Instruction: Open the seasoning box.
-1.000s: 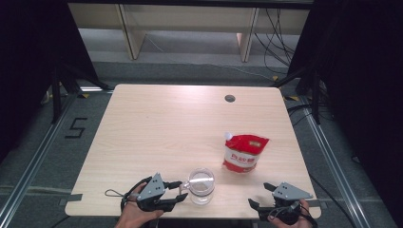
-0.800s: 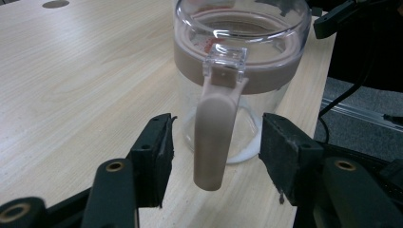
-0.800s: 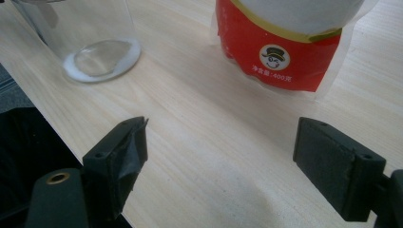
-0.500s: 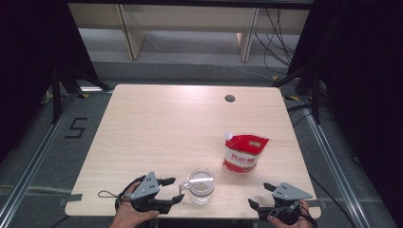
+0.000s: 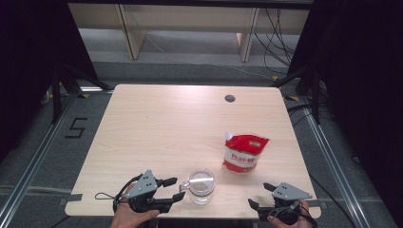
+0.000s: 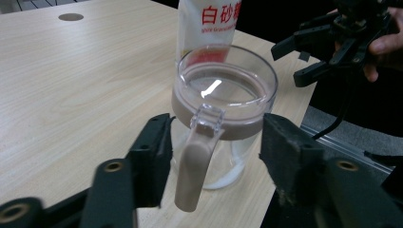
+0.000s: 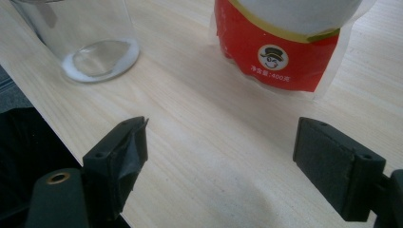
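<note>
A clear jar (image 5: 202, 186) with a brownish lid and a handle (image 6: 195, 166) stands near the table's front edge, with a little white powder at its bottom (image 7: 97, 59). My left gripper (image 5: 177, 188) points at it from the left. Its jaws have just been closing. In the left gripper view they (image 6: 216, 128) stand either side of the handle, apart from it. A red and white pouch (image 5: 244, 154) lies behind the jar to the right. My right gripper (image 5: 259, 194) is open at the front right, with nothing between its jaws (image 7: 223, 133) but bare table.
The wooden table (image 5: 166, 128) has a round cable hole (image 5: 230, 98) at the back. Its front edge runs just under both grippers. Shelving and cables lie on the floor beyond the table. In the left gripper view the right gripper (image 6: 304, 57) shows past the jar.
My left gripper has drawn slightly back to the left and lifted a little. The jar, the pouch and the right gripper have stayed where they were.
</note>
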Demonstrator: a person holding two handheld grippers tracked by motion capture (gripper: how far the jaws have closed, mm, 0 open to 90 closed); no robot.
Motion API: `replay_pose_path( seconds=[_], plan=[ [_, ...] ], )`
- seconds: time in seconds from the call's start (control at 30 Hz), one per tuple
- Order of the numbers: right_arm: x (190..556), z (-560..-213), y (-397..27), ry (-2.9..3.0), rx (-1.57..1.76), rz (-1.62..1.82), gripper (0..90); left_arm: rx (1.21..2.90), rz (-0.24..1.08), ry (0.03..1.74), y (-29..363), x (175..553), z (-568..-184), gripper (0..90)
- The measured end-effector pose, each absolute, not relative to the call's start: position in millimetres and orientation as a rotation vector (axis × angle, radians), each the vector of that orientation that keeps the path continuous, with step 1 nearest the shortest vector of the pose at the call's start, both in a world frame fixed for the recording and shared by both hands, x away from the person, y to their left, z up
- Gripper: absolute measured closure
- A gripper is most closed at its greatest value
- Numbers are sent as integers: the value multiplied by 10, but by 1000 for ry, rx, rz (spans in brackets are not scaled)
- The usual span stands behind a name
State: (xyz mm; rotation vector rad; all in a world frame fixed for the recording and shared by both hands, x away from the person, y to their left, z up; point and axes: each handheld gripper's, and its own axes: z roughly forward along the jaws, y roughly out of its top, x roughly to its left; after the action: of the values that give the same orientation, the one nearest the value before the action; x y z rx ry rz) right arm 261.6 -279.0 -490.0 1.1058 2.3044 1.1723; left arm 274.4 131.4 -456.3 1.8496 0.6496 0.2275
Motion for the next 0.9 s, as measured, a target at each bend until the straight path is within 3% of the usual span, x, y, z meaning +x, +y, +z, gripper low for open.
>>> replay_pose_path(
  seconds=[0.03,0.17,0.4,0.9],
  plan=[
    [2615,-4899,-2789,2305,1107,1173,196,1839,228,652,1309,2743,-4552,520],
    [2642,-4901,-2800,2296,1063,1178,197,1834,264,622,1317,2754,-4505,679],
    [2641,-4898,-2795,2295,1051,1174,198,1831,301,633,1255,2741,-4464,832],
    [2635,-4869,-2702,2300,1001,1230,243,1850,328,656,1148,2782,-4485,881]
  ],
)
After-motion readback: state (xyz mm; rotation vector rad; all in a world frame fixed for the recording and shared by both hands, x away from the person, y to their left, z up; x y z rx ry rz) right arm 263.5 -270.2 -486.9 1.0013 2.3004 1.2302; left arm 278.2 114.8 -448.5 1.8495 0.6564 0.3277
